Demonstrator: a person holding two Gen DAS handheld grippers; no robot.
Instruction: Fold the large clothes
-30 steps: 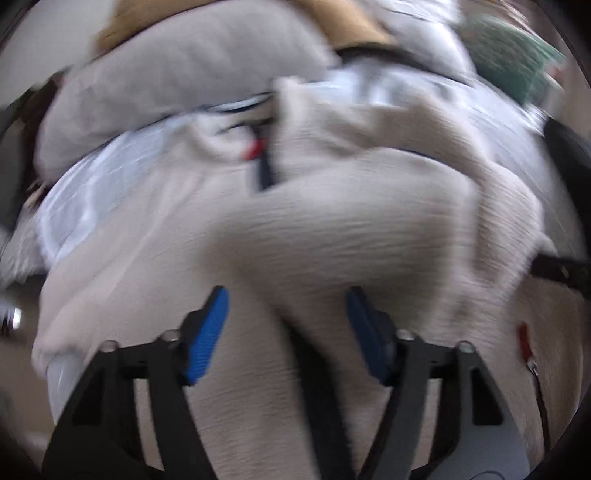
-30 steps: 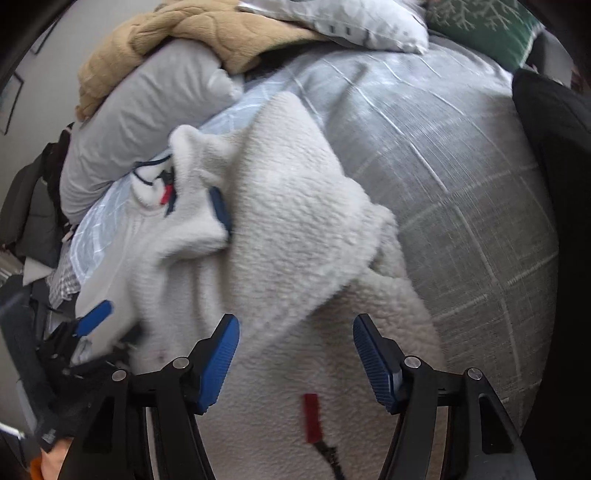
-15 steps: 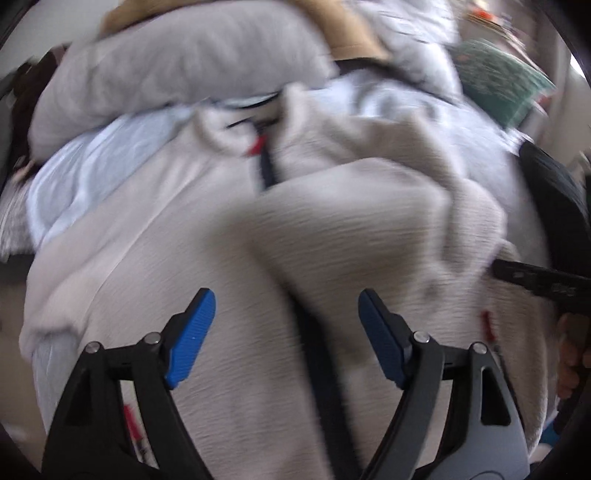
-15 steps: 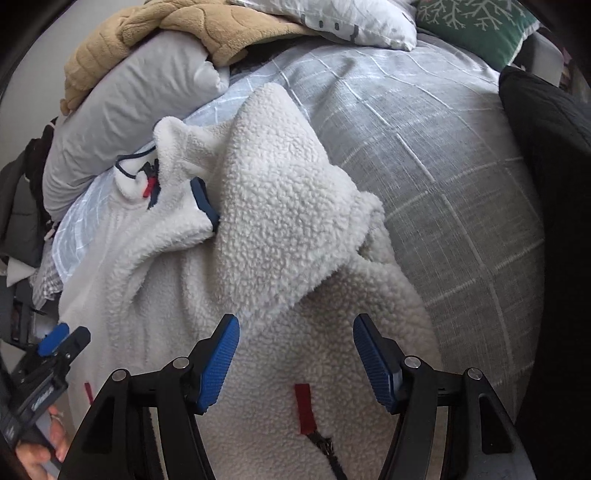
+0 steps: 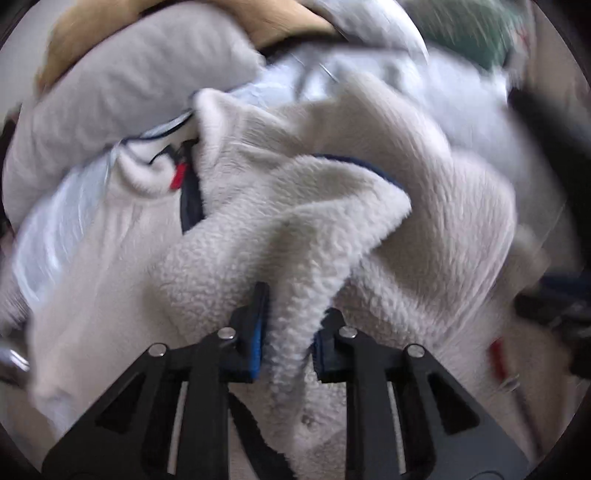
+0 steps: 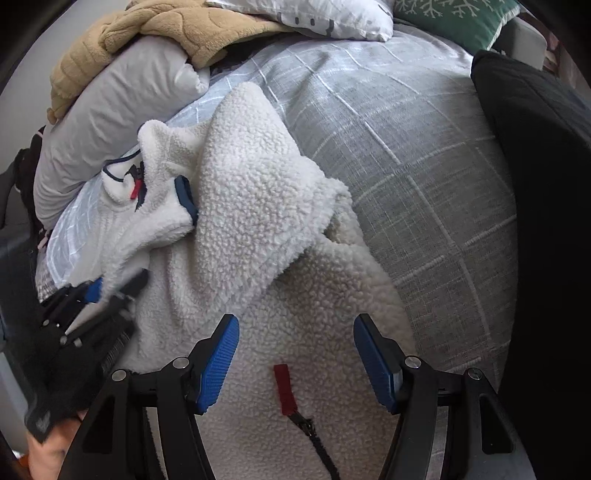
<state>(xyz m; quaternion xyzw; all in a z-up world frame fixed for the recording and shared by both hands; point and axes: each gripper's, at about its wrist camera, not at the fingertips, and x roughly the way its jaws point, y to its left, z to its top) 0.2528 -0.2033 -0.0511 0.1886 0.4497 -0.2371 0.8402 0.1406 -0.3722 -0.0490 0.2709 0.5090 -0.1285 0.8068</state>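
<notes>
A cream fleece jacket (image 6: 255,206) with navy trim and red zip pulls lies crumpled on a grey checked bed cover (image 6: 406,155). My left gripper (image 5: 290,332) is shut on a fold of the jacket's sleeve (image 5: 295,258), near the navy cuff. The left gripper also shows in the right wrist view (image 6: 99,291), at the jacket's left edge. My right gripper (image 6: 295,354) is open and empty, hovering over the jacket's lower front, just above a red zip pull (image 6: 283,384).
A grey pillow (image 6: 122,99) and a tan blanket (image 6: 173,29) lie at the bed's far left. A white pillow (image 6: 314,14) and a green patterned pillow (image 6: 454,18) sit at the back. A black cushion (image 6: 539,184) lies along the right.
My left gripper has closed from wide open onto a fold of the fleece sleeve and moved in toward the jacket. My right gripper has stayed open and barely moved.
</notes>
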